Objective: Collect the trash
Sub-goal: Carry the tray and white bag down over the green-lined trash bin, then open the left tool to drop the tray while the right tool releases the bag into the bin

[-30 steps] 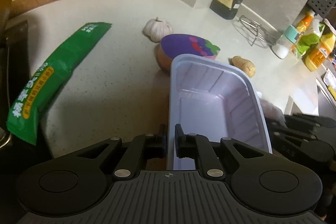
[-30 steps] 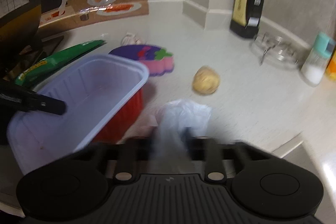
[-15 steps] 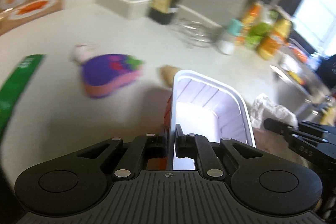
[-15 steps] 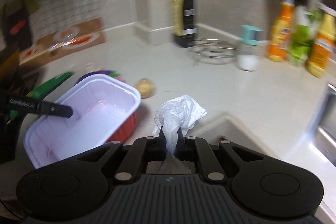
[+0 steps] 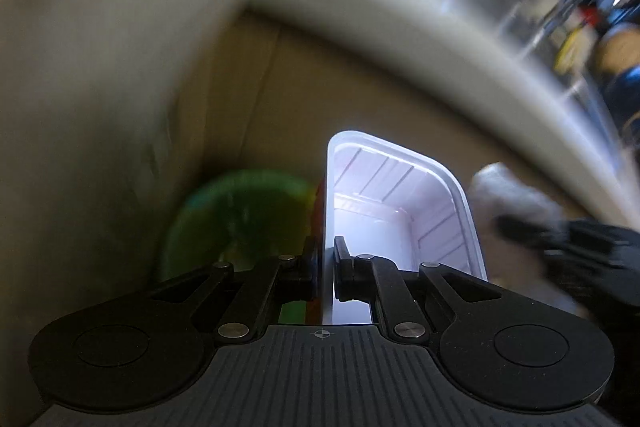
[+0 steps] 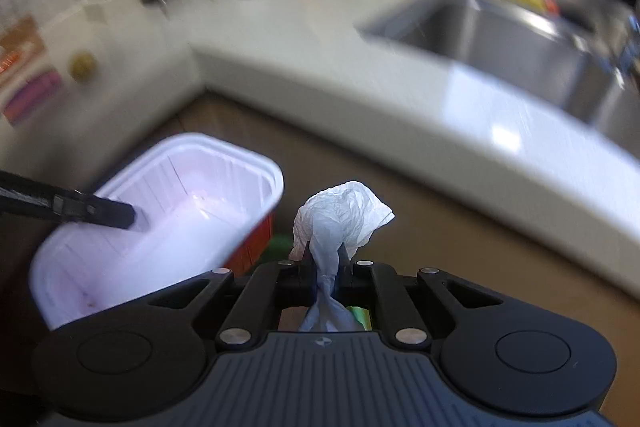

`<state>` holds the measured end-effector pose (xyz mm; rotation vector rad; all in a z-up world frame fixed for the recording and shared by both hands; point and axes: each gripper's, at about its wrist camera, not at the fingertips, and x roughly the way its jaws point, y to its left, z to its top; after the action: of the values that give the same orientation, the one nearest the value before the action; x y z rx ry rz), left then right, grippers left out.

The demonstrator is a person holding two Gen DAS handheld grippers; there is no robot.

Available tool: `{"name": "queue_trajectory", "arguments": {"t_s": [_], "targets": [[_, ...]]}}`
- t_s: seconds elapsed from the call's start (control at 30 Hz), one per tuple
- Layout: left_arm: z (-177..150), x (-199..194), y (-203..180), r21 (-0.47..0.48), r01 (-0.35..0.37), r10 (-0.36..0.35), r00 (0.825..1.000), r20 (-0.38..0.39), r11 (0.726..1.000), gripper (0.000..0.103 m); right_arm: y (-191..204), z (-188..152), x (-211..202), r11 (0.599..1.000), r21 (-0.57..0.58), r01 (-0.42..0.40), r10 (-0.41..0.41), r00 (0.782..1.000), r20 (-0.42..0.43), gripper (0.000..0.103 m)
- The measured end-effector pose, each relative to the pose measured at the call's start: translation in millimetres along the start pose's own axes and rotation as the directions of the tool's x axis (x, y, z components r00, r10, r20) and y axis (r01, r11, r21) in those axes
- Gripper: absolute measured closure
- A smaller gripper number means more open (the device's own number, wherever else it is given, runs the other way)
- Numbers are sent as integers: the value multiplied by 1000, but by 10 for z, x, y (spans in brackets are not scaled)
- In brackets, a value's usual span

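Left wrist view: your left gripper (image 5: pixel 327 259) is clamped on the white tray's (image 5: pixel 400 203) rim at 6 o'clock, a green blur (image 5: pixel 236 219) at 8 o'clock.

Right wrist view: your right gripper (image 6: pixel 324 263) pinches the crumpled plastic bag (image 6: pixel 340 215) at centre; the tray (image 6: pixel 168 219) sits at 9 o'clock, the sink (image 6: pixel 500 39) at 2 o'clock.

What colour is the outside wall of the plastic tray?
Red; the tray is white inside. The right wrist view shows it best.

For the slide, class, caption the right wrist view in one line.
Right gripper pinches a crumpled plastic bag beside the left-held white tray, below the countertop.
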<state>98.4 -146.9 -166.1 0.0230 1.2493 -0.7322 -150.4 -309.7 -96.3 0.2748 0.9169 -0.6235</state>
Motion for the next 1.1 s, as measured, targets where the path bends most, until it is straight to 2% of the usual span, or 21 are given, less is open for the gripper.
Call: {"name": "queue_trajectory", "arguments": {"t_s": [0.07,0.17,0.27,0.37,0.47,0.6,0.7,0.83,0.93,1.03,1.1], "targets": [[-162,455,77,-43,-43,39,996,-82,998,92,-115,-187,137,1000,4,28,-27,998,-58,96],[-424,1126,265,-113,-128,106,978,-178,985,92,-229,-406,436,1000,16,14,-11,986,-164,96],[-590,1577,439,-187,-191,153,968,-201,964,92,-287,-573,740,999,16,-30,33,967,-253,96],[-722,1982,593,-227,-243,203,962,-183,943,91,-302,-673,992,998,-21,-62,52,951,-306,96],[-899,2413,848,-293,-251,191,957,-220,922,86,-316,-749,1243,993,-67,-101,73,938,-338,96],[-1085,2748,1061,-324,-294,205,937,-283,899,85,-254,-878,1500,980,-165,-112,43,926,-374,96],[-1126,2665,1117,-356,-297,194,935,-296,886,85,-161,-889,1568,969,-188,-157,73,918,-391,96],[-1122,2205,1024,-432,-246,158,961,-229,868,85,-48,-859,1702,957,-133,-259,182,889,-421,96],[-1061,1832,924,-437,-202,139,975,-172,877,85,103,-781,1858,943,-60,-328,274,863,-425,96],[-1073,1525,859,-422,-183,133,981,-144,888,85,249,-702,2063,931,34,-363,340,830,-441,94],[-1091,1422,844,-426,-174,129,983,-132,888,85,303,-660,2182,920,116,-376,383,790,-479,86]]}}
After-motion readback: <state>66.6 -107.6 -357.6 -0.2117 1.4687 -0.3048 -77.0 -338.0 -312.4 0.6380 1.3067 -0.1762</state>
